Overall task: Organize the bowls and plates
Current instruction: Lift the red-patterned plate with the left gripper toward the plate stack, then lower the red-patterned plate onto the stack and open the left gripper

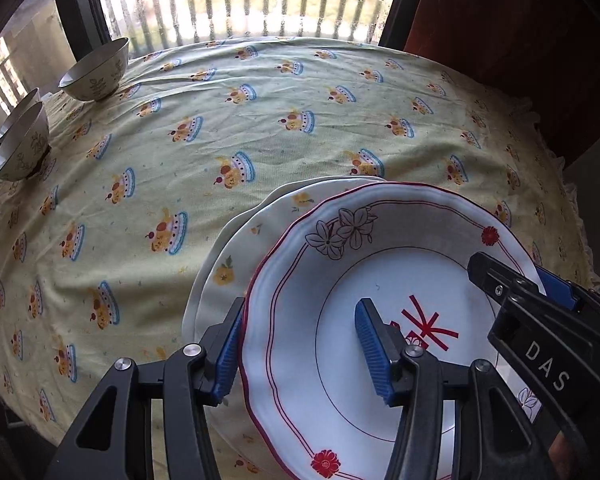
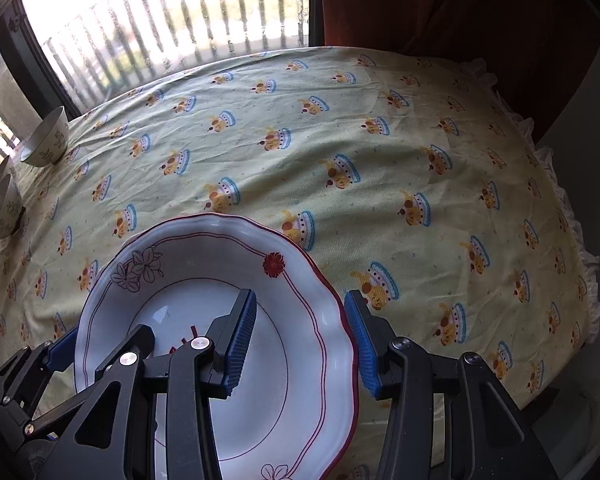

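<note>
Both tongs, left tongs (image 1: 300, 344) and right tongs (image 2: 300, 344), sit apart around the red-rimmed plate's (image 1: 380, 240) edges at the bottom of the frame, not squeezing. It may slip off the yellow-flower plate (image 1: 236, 256).

Both wrist views look steeply down across the table (image 1: 260, 128) toward the barred window (image 1: 244, 0). The left sits close over the red-rimmed plate's (image 1: 340, 280) left edge, the right over its right edge. Both share the plate (image 2: 204, 280) and far-left bowls (image 1: 96, 68).

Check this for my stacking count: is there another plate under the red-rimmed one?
Yes, a yellow-flowered plate shows beneath the red-rimmed plate in the left wrist view.
</note>
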A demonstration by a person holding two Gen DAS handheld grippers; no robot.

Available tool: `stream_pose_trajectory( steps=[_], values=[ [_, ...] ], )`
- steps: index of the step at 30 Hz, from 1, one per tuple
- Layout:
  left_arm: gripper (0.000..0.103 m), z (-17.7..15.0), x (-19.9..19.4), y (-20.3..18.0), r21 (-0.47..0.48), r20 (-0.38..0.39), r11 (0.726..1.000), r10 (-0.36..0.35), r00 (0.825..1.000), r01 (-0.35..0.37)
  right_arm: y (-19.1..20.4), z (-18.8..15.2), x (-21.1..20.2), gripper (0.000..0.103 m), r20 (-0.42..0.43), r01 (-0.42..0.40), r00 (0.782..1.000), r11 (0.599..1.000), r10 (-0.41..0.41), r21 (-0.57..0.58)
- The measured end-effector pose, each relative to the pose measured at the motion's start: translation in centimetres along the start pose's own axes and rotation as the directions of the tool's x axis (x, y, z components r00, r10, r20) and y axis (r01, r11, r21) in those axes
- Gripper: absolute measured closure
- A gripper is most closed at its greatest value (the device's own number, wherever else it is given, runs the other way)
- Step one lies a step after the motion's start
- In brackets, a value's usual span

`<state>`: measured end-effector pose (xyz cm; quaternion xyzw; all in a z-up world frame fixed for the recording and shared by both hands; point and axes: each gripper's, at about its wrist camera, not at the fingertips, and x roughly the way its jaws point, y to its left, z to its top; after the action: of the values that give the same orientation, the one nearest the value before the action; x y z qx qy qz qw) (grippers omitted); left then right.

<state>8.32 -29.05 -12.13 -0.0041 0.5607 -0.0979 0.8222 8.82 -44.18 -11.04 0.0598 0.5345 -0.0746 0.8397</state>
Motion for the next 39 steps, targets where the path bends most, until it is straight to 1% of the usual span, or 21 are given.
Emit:
stream_pose_trajectory(
  steps=[6,12,14,18,20,21,22,23,24,25,27,31,34,39],
  values=[
    [0.049,-0.6,0.7,-0.5,-0.031,-0.011,0.999,0.01,1.0,-0.01,-0.4,-0.1,1.3,0.052,-0.025,-0.002,1.0,0.999,0.001,-0.039],
    [0.047,-0.8,0.7,-0.9,-0.037,0.008,0.999,0.035,0.999,-0.034,-0.5,-0.1,1.6,0.052,-0.023,-0.011,1.0,0.997,0.01,-0.071],
    [0.047,-0.9,0.7,-0.9,-0.035,0.013,0.999,0.037,0.999,-0.036,-0.7,-0.1,1.8,0.052,-0.033,-0.02,0.999,0.997,0.018,-0.071],
    [0.047,-0.8,0.6,-0.8,-0.046,0.01,0.998,0.033,0.999,-0.032,-1.5,-0.3,1.9,0.052,-0.063,-0.076,0.995,0.996,0.073,-0.046],
    [0.047,-0.9,0.6,-0.9,-0.045,0.011,0.998,0.036,0.999,-0.035,-1.8,-0.4,1.3,0.052,-0.048,-0.069,0.997,0.997,0.066,-0.045],
    [0.047,-0.8,0.6,-0.8,-0.042,0.012,0.998,0.038,0.999,-0.038,-2.0,-0.5,1.0,0.054,-0.035,-0.058,0.998,0.997,0.056,-0.049],
    [0.047,-0.8,0.6,-0.9,-0.04,0.013,0.998,0.042,0.999,-0.041,-2.2,-0.5,0.7,0.059,-0.027,-0.049,0.998,0.998,0.048,-0.046],
    [0.047,-0.8,0.7,-0.9,-0.039,0.014,0.998,0.045,0.999,-0.045,-2.5,-0.5,0.5,0.061,-0.026,-0.061,0.998,0.997,0.06,-0.04],
    [0.046,-0.8,0.7,-0.9,-0.04,0.013,0.998,0.048,0.999,-0.048,-2.7,-0.5,0.4,0.069,-0.029,-0.085,0.996,0.996,0.084,-0.026],
    [0.046,-0.8,0.7,-0.9,-0.042,0.013,0.998,0.049,0.999,-0.048,-2.7,-0.5,0.3,0.073,-0.029,-0.094,0.995,0.995,0.093,-0.015],
    [0.046,-0.8,0.7,-1.0,-0.041,0.011,0.998,0.055,0.998,-0.054,-2.4,-0.5,0.2,0.073,-0.024,-0.081,0.996,0.996,0.08,-0.035],
    [0.047,-0.8,0.3,-1.0,-0.03,0.017,0.996,0.08,0.997,-0.079,-2.2,-0.4,0.3,0.073,-0.038,-0.075,0.997,0.996,0.074,-0.038],
    [0.047,-0.7,-0.2,-0.9,-0.027,0.03,0.993,0.116,0.993,-0.115,-1.7,-0.1,0.2,0.073,-0.033,-0.084,0.996,0.995,0.082,-0.055],
    [0.047,-0.4,-0.1,0.1,-0.049,0.027,0.986,0.158,0.987,-0.157,-0.6,0.2,1.0,0.073,-0.049,-0.108,0.993,0.992,0.105,-0.069]
  ],
)
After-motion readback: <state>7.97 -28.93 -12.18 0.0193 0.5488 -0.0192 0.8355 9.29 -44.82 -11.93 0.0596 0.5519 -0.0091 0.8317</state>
